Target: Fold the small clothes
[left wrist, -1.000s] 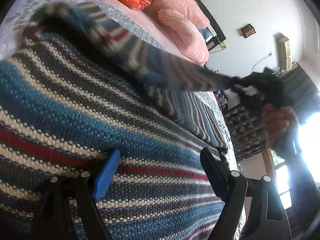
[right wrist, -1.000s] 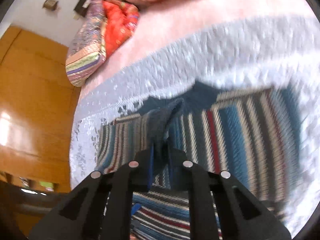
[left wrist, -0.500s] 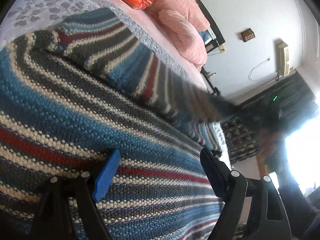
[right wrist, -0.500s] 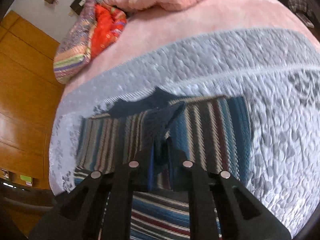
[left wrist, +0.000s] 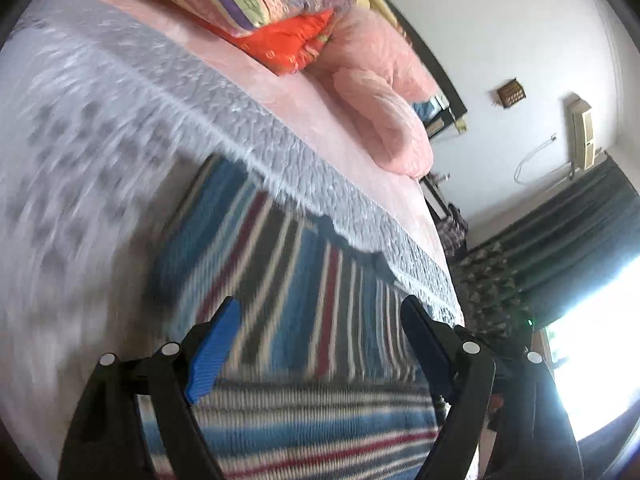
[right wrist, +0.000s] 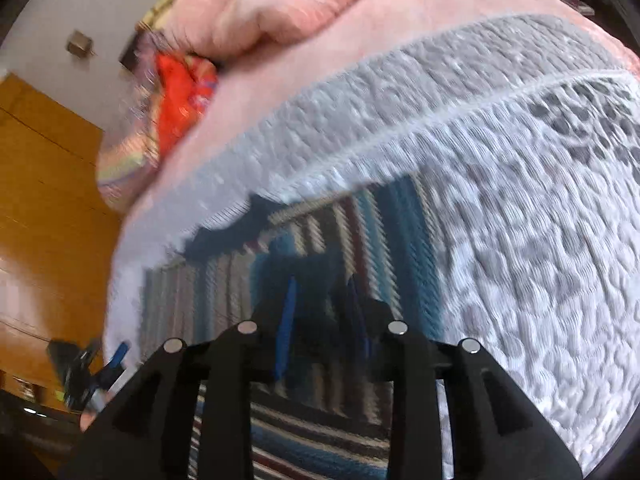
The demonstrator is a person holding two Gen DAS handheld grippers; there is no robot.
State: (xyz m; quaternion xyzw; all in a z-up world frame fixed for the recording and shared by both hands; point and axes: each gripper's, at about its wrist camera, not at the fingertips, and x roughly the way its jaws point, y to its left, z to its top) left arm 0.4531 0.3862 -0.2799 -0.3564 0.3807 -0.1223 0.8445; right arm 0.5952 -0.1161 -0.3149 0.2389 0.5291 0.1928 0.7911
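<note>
Sweater (left wrist: pixel 304 264) flat on the quilt (left wrist: pixel 100 128), pillows (left wrist: pixel 372 92) behind it at the bed's far end.

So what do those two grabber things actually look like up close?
Each hand-held gripper is a black plastic fork with triangular cut-outs and round silver pins at its joints. The left hand-held gripper has a bright blue pad on one finger and a darker one opposite; the right hand-held gripper carries blue pads too.

Your left gripper (left wrist: pixel 320 320) has its fingers spread wide; your right gripper (right wrist: pixel 320 300) has its fingers slightly parted
</note>
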